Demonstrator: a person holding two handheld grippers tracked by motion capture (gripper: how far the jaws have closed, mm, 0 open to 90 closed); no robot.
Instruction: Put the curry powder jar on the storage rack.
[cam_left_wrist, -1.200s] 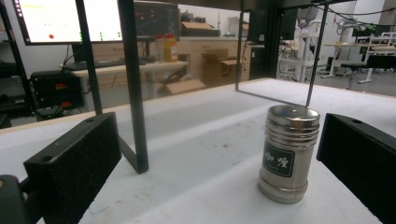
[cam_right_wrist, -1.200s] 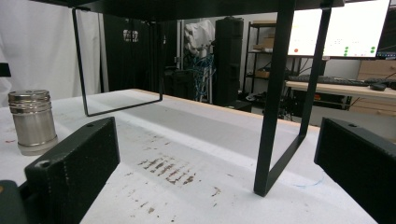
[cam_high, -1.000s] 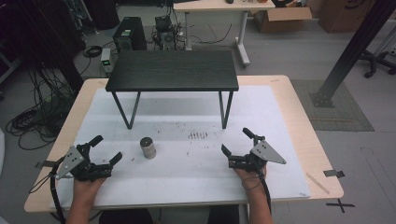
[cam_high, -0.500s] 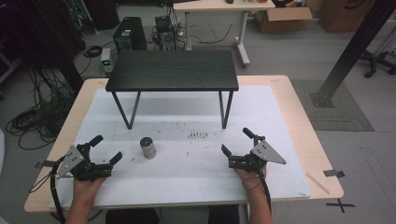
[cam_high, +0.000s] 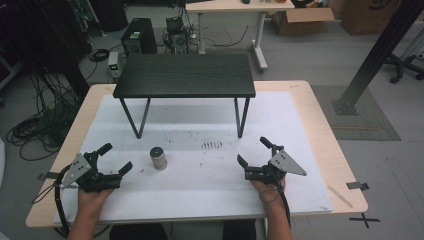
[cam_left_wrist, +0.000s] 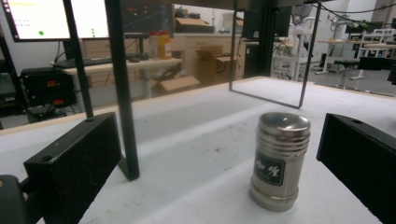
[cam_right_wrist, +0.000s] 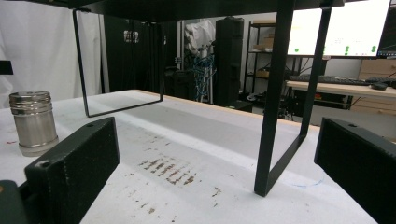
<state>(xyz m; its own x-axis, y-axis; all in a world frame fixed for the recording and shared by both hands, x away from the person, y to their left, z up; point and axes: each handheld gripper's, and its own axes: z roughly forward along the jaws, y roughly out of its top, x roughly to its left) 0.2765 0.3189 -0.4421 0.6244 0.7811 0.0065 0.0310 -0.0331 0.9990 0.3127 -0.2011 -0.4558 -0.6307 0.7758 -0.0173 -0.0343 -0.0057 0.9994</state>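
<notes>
A small steel shaker (cam_high: 158, 158) with a ribbed lid stands upright on the white mat (cam_high: 200, 190). My left gripper (cam_high: 115, 159) rests open on the mat to its left, a hand's width away. In the left gripper view the shaker (cam_left_wrist: 279, 161) stands ahead, closer to the right jaw, not between the jaws. My right gripper (cam_high: 254, 151) lies open on the mat at the right, nothing between its jaws. In the right gripper view the shaker (cam_right_wrist: 32, 122) stands far off at the left.
A low black table (cam_high: 185, 75) on thin black wire legs stands on the mat behind both grippers. Its leg (cam_right_wrist: 275, 98) rises close ahead in the right gripper view. Dark smudges (cam_high: 212, 145) mark the mat's middle. The wooden tabletop edge (cam_high: 330, 145) runs along the right.
</notes>
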